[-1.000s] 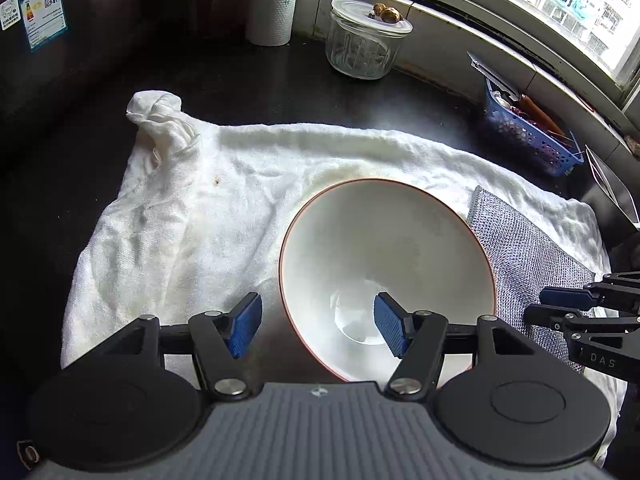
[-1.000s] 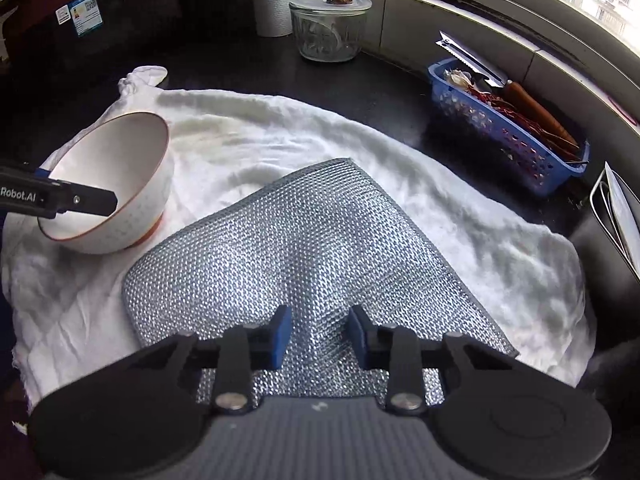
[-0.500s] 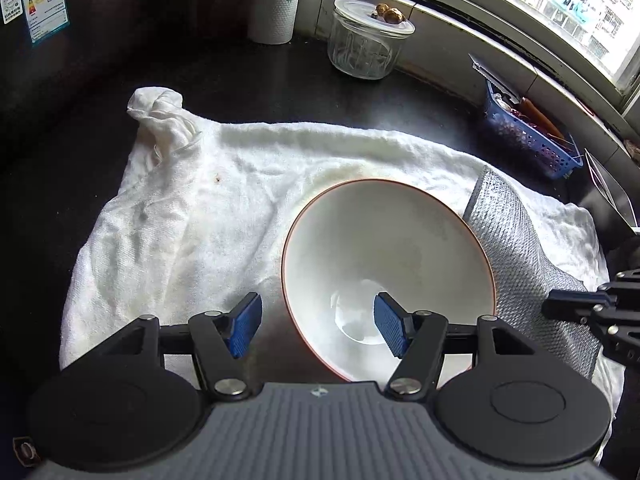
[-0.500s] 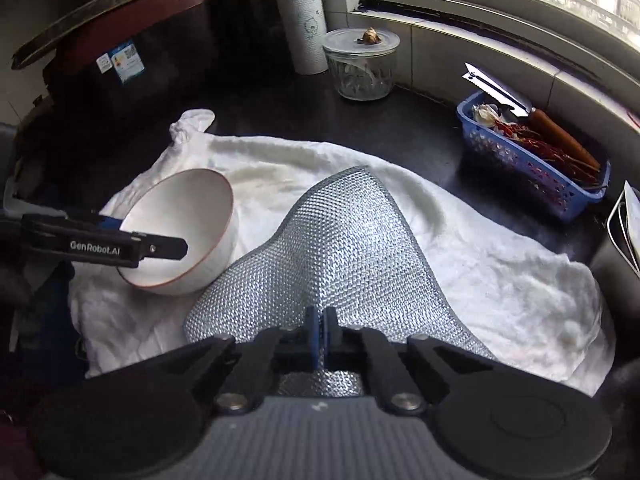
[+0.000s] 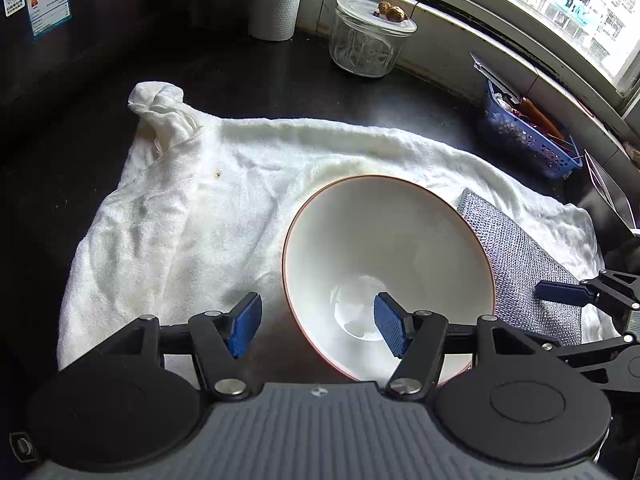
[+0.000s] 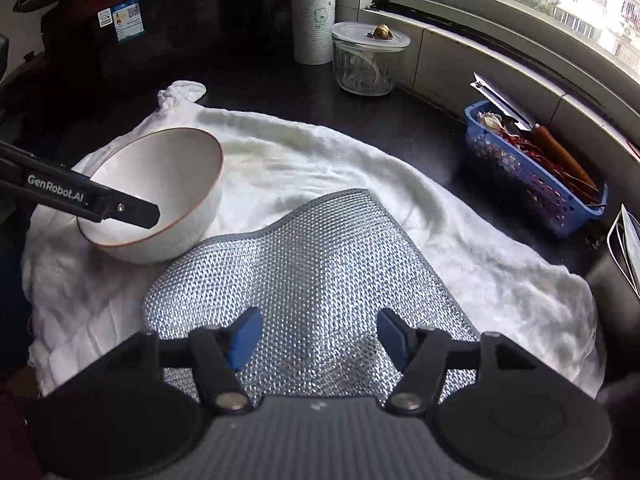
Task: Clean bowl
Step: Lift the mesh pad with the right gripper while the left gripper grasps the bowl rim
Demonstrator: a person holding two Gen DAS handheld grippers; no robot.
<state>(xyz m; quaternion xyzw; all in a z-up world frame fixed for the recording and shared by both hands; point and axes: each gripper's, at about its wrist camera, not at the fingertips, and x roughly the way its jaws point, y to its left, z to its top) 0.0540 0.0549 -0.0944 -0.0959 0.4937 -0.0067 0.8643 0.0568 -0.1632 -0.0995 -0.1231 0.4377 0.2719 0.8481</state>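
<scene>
While the white bowl (image 5: 386, 268) sits on the white towel (image 5: 200, 216) spread over the dark bench (image 5: 256, 68), it tips with its mouth up and toward ten o'clock in the right wrist view. Being round, it has no long axis to speak of. The left tongs (image 5: 318, 326) are spread wide and straddle its near rim, one pad (image 5: 390, 330) inside and one outside, clamping nothing. The right tongs (image 6: 316, 334) are likewise released, poised over the silver mesh scouring cloth (image 6: 320, 272), which lies just beside the bowl at its four o'clock with its far edge humped up. The bowl's inside shows no dirt I can make out. This fits either fetching the cloth to scrub or laying it down afterward.
</scene>
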